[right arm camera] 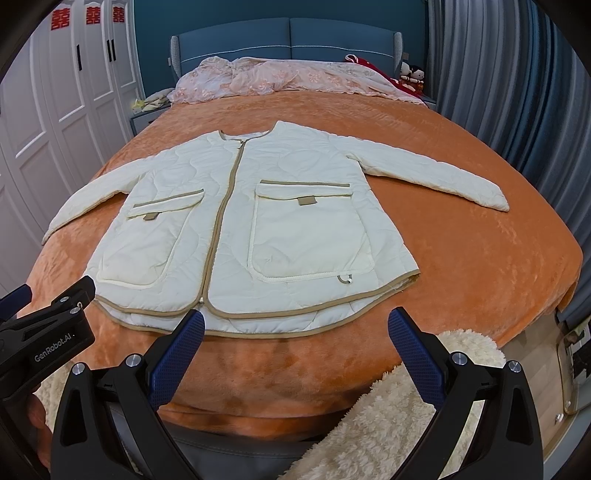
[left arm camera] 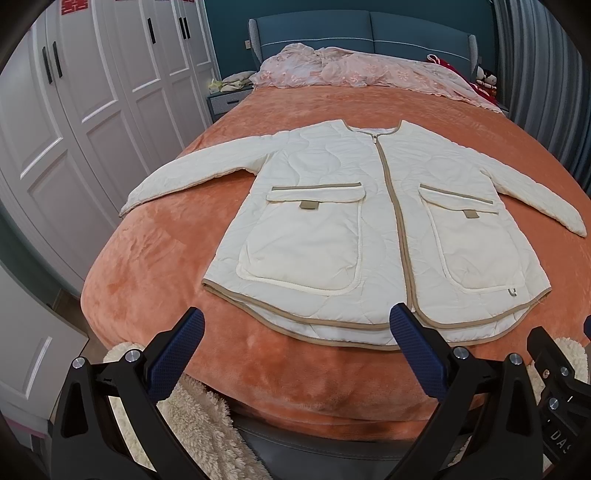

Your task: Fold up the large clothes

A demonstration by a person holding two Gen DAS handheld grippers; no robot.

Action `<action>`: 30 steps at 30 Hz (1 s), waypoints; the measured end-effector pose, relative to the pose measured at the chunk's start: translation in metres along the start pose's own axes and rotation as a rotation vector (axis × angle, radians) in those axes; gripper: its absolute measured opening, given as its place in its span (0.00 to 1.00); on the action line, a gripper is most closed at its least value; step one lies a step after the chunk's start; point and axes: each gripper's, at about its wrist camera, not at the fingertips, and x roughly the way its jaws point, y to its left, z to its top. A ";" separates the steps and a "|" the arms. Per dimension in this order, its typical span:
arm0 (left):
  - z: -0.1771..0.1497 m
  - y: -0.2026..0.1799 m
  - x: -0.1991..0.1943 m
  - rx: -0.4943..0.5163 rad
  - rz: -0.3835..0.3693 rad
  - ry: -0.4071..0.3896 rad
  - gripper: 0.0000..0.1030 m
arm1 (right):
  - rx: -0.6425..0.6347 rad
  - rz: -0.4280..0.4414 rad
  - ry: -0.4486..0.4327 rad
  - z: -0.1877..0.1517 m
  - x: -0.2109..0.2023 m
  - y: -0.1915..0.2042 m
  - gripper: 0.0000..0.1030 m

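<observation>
Two spread grippers before jacket [left arm camera: 369, 221]

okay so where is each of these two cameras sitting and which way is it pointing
Left wrist: on the left gripper, open at the bed's foot, facing the jacket and headboard; right gripper's edge shows.
Right wrist: on the right gripper, open, same direction; left gripper shows.
Shared: jacket, orange blanket, headboard.

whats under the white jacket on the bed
The cream jacket lies flat and zipped on the orange blanket, which shows on all sides. Whatever sits beneath its body and sleeves is covered, so I cannot tell.
</observation>
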 end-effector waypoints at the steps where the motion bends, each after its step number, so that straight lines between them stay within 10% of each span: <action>1: 0.000 0.000 0.000 -0.002 -0.002 0.001 0.95 | 0.000 0.001 0.001 0.000 0.000 0.000 0.95; 21: 0.002 0.003 0.017 -0.019 -0.002 0.011 0.95 | -0.005 0.019 0.029 0.005 0.020 -0.003 0.95; 30: 0.033 0.010 0.053 -0.034 -0.006 0.022 0.95 | 0.265 0.010 0.073 0.045 0.083 -0.107 0.95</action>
